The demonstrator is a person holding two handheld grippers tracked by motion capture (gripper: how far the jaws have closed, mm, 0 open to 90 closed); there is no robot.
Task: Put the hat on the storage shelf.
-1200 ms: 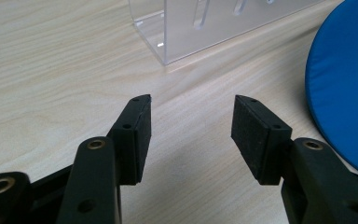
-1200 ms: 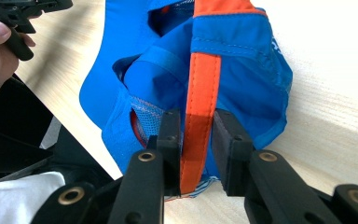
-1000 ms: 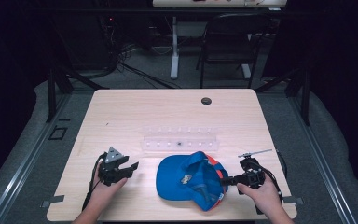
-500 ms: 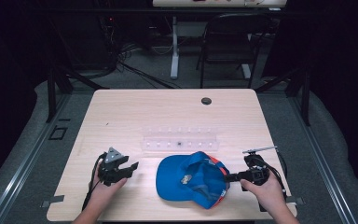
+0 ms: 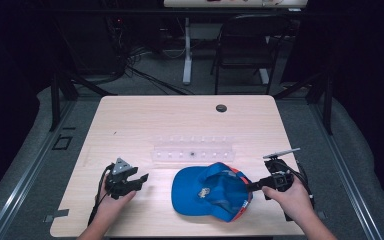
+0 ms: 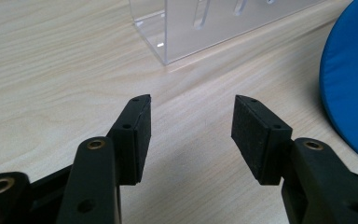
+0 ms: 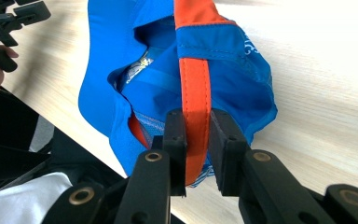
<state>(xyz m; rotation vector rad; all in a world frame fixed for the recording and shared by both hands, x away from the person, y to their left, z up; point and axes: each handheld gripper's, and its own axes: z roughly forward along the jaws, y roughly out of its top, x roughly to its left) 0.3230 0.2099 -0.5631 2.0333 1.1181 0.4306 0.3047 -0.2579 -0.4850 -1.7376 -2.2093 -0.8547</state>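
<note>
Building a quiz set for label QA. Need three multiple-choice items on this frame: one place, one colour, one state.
1. Where does the clear plastic rack stand relative to the blue cap in the high view?
A. beyond it, toward the table's far edge
B. on top of it
C. between the cap and the person

2. What colour is the strap that the right gripper grips?
A. green
B. orange
C. white

3. How do the left gripper's jaws stand?
A. shut on the cap
B. shut on the rack
C. open, nothing between them

Answers:
1 A, the high view shows the rack farther up the table than the cap.
2 B, the right gripper view shows an orange band between the jaws.
3 C, the left gripper view shows bare wood in the gap.
</note>
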